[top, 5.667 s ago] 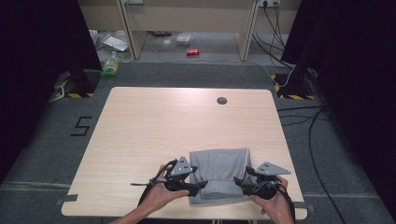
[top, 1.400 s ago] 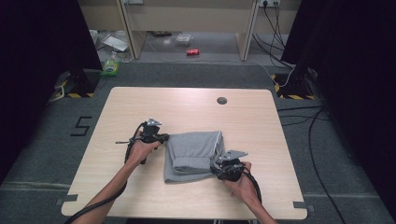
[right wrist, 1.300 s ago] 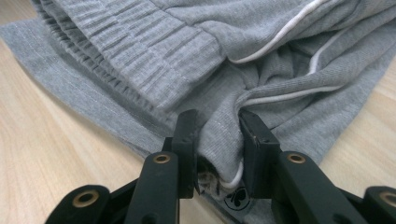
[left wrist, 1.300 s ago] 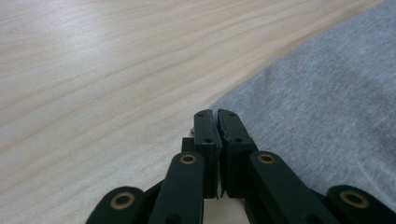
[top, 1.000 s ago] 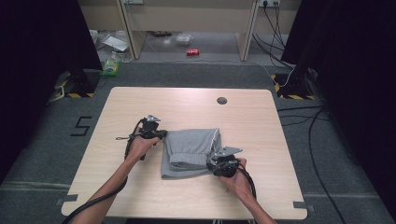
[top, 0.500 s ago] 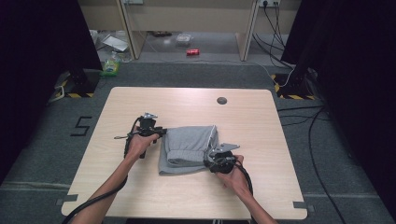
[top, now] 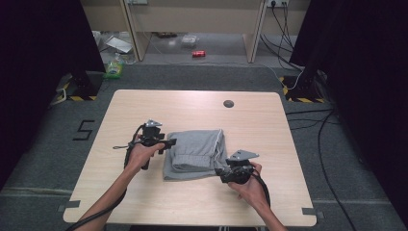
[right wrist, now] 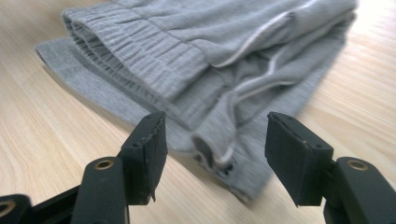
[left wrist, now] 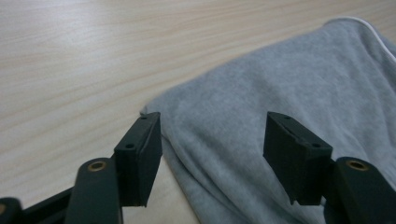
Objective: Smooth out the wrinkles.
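A folded grey garment with white piping lies mid-table. My left gripper hovers at its left edge, jaws open and just widened. In the left gripper view the grey cloth lies below and between the left gripper pads, untouched. My right gripper is at the garment's near right corner, open, its jaws also just widened. In the right gripper view the ribbed waistband and a hem corner sit in front of the right gripper, free of the pads.
The wooden table has a dark round hole at the far side. Beyond it, on the floor, lie a red can, a green bottle and cables. Black curtains flank both sides.
Both grippers' jaws have opened and let go of the cloth. Each hand has lifted a little and drawn back from the garment, which now lies folded and still.
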`<state>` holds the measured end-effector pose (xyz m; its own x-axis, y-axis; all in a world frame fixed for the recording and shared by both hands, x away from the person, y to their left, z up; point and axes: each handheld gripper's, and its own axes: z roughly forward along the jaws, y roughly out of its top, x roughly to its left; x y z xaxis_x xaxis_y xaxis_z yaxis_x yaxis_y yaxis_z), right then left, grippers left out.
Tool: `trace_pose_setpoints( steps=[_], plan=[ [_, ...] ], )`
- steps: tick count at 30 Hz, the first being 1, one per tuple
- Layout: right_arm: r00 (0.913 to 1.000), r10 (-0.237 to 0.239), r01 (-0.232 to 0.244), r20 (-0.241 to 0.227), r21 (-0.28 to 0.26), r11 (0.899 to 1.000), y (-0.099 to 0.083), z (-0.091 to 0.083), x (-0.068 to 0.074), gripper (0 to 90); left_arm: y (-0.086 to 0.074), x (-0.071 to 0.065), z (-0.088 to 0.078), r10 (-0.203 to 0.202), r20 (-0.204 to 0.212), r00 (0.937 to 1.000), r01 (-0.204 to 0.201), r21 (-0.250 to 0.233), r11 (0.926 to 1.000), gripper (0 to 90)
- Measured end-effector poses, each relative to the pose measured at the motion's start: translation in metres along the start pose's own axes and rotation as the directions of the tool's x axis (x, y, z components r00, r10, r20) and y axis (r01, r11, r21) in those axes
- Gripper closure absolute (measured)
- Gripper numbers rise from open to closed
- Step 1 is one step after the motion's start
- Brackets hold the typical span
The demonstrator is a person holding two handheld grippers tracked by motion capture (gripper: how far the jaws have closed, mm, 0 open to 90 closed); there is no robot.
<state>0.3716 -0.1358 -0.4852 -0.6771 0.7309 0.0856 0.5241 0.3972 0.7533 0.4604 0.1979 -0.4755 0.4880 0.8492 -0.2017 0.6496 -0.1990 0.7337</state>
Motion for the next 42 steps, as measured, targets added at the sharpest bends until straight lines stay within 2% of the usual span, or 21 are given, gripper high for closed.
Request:
trace_pose_setpoints(
  steps=[6,12,19,22,25,35,39,42],
  plan=[
    [0.9992,0.029,-0.029,0.027,0.001,1.000,-0.012,-0.013,-0.012,37.1,-0.015,-0.007,-0.018,0.015,0.019,0.9997,-0.015,-0.008,0.9999,30.6],
    [0.9979,0.050,-0.050,0.042,0.000,0.999,-0.022,-0.025,-0.019,35.7,-0.031,-0.014,-0.038,0.040,0.010,0.9991,-0.040,-0.012,0.9991,20.5],
    [0.9958,0.068,-0.068,0.061,0.002,0.998,-0.036,-0.039,-0.023,33.1,-0.054,-0.024,-0.054,0.065,0.021,0.9977,-0.065,-0.009,0.9979,17.9],
    [0.9948,0.077,-0.078,0.066,0.004,0.997,-0.041,-0.043,-0.024,32.2,-0.064,-0.028,-0.062,0.056,0.037,0.9977,-0.055,-0.022,0.9982,17.3],
    [0.9942,0.070,-0.071,0.081,0.014,0.997,-0.047,-0.049,-0.025,31.5,-0.072,-0.033,-0.066,0.067,0.038,0.9971,-0.066,-0.022,0.9976,17.2],
    [0.9905,0.089,-0.093,0.105,0.037,0.995,-0.068,-0.061,-0.026,28.9,-0.102,-0.047,-0.081,0.099,0.055,0.9936,-0.099,-0.011,0.9951,16.2],
    [0.9891,0.092,-0.099,0.115,0.049,0.994,-0.073,-0.063,-0.025,27.5,-0.113,-0.051,-0.080,0.155,0.023,0.9876,-0.156,0.007,0.9878,16.2],
    [0.9886,0.088,-0.095,0.122,0.054,0.994,-0.076,-0.064,-0.025,27.2,-0.119,-0.052,-0.078,0.175,0.015,0.9845,-0.175,0.018,0.9844,16.2]
  ],
)
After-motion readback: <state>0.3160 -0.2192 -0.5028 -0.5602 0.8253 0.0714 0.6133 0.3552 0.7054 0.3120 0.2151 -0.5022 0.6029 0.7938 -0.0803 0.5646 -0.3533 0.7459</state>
